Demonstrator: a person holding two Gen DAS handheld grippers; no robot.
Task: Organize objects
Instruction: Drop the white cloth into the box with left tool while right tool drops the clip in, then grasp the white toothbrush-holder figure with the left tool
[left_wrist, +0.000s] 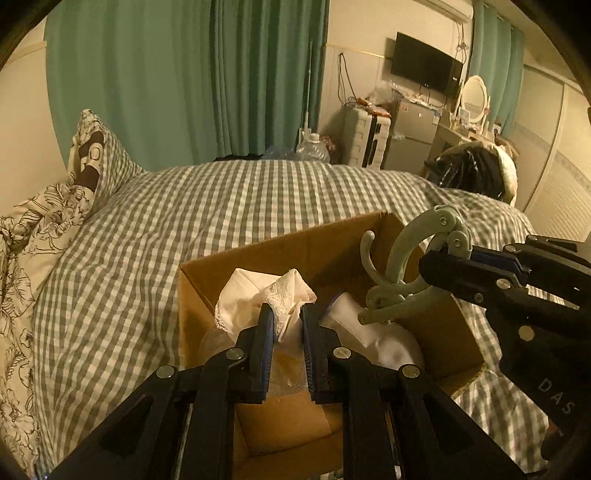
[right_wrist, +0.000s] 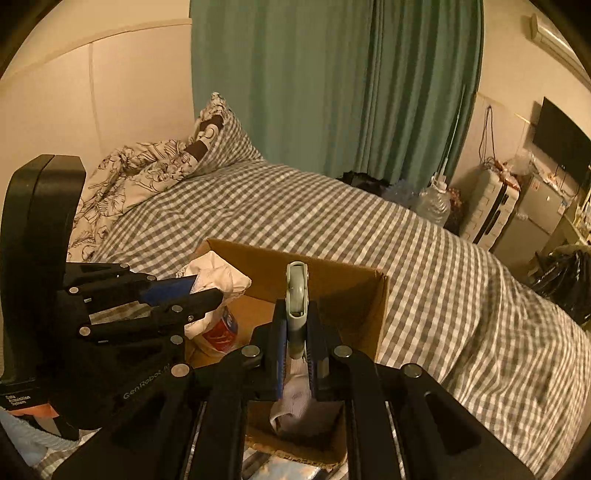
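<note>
An open cardboard box (left_wrist: 280, 243) (right_wrist: 343, 291) sits on the checked bed. My left gripper (left_wrist: 287, 314) (right_wrist: 207, 291) is shut on a white lace-edged cloth (left_wrist: 273, 295) (right_wrist: 218, 277) and holds it over the box's left side. My right gripper (right_wrist: 297, 325) (left_wrist: 436, 266) is shut on a pale green folding hanger (left_wrist: 410, 266) (right_wrist: 296, 291), held over the box's right side. Inside the box lie a white garment (left_wrist: 384, 339) (right_wrist: 291, 402) and a red-labelled packet (right_wrist: 221, 328).
The grey-and-white checked duvet (left_wrist: 221, 206) (right_wrist: 443, 273) surrounds the box. Floral pillows (left_wrist: 44, 221) (right_wrist: 147, 166) lie at the bed's left. A green curtain (left_wrist: 184, 74), a water jug (right_wrist: 436, 203), a suitcase (right_wrist: 487, 210) and a fridge (left_wrist: 410, 136) stand beyond the bed.
</note>
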